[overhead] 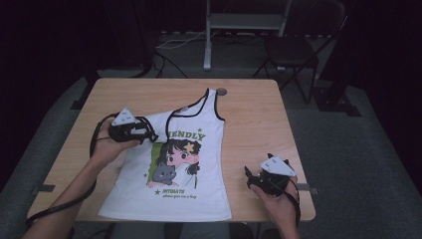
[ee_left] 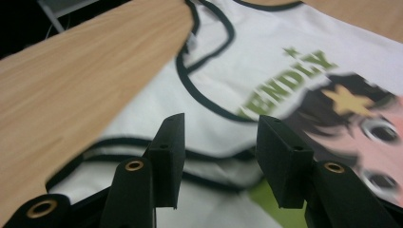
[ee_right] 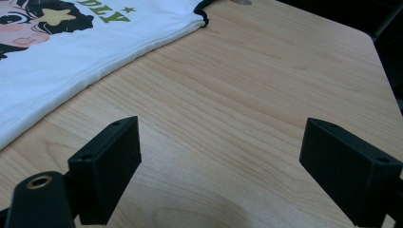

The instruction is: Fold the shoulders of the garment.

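Note:
A white sleeveless top (overhead: 174, 196) with black trim, green lettering and a cartoon girl print lies flat on the wooden table (overhead: 254, 119). Its left shoulder strap is folded inward over the chest. My left gripper (overhead: 152, 135) hovers at that folded strap by the top's left armhole. In the left gripper view its jaws (ee_left: 221, 121) stand apart just above the white fabric (ee_left: 228, 57), with nothing pinched between them. My right gripper (overhead: 247, 174) rests near the table's front right, to the right of the top's hem. Its jaws (ee_right: 221, 126) are wide open over bare wood, and the top's side edge (ee_right: 71, 52) lies off to the left.
A small round grommet (overhead: 221, 91) sits in the table near the far edge, just past the right strap. Beyond the table stand a folding chair (overhead: 293, 50) and a metal stand (overhead: 208, 40) with cables on the dark floor.

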### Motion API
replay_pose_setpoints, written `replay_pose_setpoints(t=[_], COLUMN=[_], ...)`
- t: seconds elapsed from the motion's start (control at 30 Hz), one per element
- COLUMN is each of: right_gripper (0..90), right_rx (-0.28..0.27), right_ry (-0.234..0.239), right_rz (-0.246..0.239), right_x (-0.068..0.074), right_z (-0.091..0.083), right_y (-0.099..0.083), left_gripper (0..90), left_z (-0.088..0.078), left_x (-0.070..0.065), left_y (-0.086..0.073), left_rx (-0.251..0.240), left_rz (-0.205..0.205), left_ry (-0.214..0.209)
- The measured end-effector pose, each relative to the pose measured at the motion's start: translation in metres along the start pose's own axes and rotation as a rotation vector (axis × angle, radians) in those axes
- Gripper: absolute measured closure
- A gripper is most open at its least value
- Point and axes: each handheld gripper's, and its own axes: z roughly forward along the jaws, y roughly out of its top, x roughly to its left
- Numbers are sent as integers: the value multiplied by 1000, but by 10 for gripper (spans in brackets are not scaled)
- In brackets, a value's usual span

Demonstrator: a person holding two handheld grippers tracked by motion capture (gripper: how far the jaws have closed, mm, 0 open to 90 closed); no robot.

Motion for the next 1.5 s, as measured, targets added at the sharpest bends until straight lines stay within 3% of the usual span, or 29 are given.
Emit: replay_pose_setpoints(t=[0.03,0.07,0.1,0.2,0.33,0.37,0.6,0.87,0.97,1.1,1.23,1.5], right_gripper=[132,132,132,132,132,132,132,132,132,132,132,132], right_rx=[0,0,0,-1,-2,-1,-1,0,0,1,0,0], right_ry=[1,1,1,2,5,6,5,5,5,5,5,5], right_rz=[1,1,1,2,2,-1,-5,-5,-5,-6,-4,-8], right_x=[0,0,0,0,0,0,0,0,1,1,1,1], right_z=[0,0,0,0,0,0,0,0,0,0,0,0], right_y=[0,0,0,0,0,0,0,0,0,0,0,0], left_gripper=[524,524,524,524,523,516,494,495,485,476,476,481], left_z=[12,12,22,32,32,31,23,19,16,14,18,15], left_x=[3,3,2,-7,-19,-22,-39,-44,-44,-40,-42,-49], left_y=[6,6,10,11,2,0,-6,-9,-8,-4,-9,-15], left_rx=[31,31,75,132,186,191,200,188,173,142,184,166], left_rz=[-11,-11,18,72,137,161,227,223,212,184,210,207], left_ry=[5,5,33,27,32,36,40,26,11,26,27,8])
